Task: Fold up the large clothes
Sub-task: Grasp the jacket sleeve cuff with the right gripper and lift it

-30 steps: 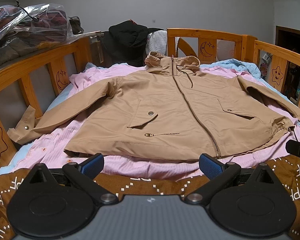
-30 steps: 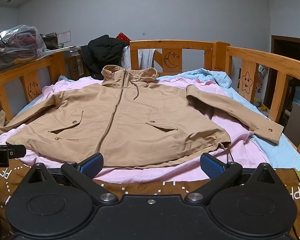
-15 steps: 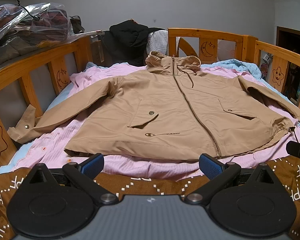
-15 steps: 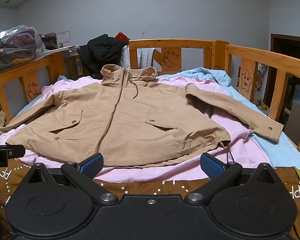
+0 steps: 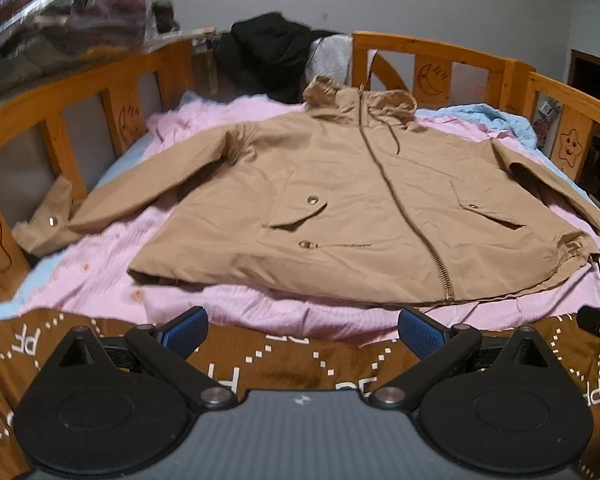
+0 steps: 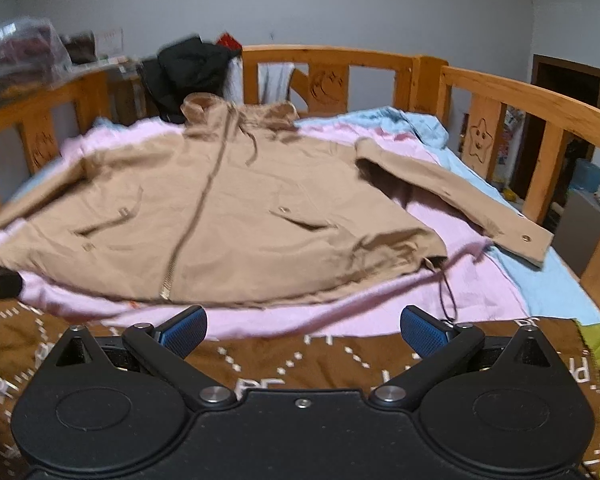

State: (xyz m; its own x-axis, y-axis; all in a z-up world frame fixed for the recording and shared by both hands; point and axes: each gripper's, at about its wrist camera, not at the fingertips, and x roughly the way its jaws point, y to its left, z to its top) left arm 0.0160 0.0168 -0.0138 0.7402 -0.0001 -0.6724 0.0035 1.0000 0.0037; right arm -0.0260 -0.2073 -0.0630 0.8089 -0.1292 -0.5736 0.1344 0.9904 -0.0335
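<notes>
Jacket [image 5: 364, 204], tan, hooded, zipped: lies front-up and spread flat on the pink sheet [image 5: 260, 312] of a wooden-railed bed [image 5: 432, 46], hem toward both cameras, hood toward the headboard.

Sleeves: both extended outward; one cuff [image 5: 50, 224] rests against the left rail, the other cuff [image 6: 528, 240] lies over the blue sheet [image 6: 548, 280] near the right rail.

Left gripper [image 5: 300, 330]: jaws wide, nothing between them, above the brown patterned blanket [image 5: 284, 360], short of the hem.

Right gripper [image 6: 302, 330]: jaws wide, empty, likewise over the blanket, with the hem drawcord [image 6: 446, 300] just ahead of its right finger.

Change since half a second ago: both views now sit slightly closer to the hem, and the right view is smeared with motion, its aim swung so the zip sits further left in frame. The jacket itself has not shifted.

Meaning for the task: folding has not begun; no crease is made. Judged as the approach stage, both grippers closing in on the garment for a first grasp, likely hem or sleeve.

Other items: black garment [image 5: 268, 52] heaped by the headboard; bagged goods [image 5: 60, 12] on the left.
</notes>
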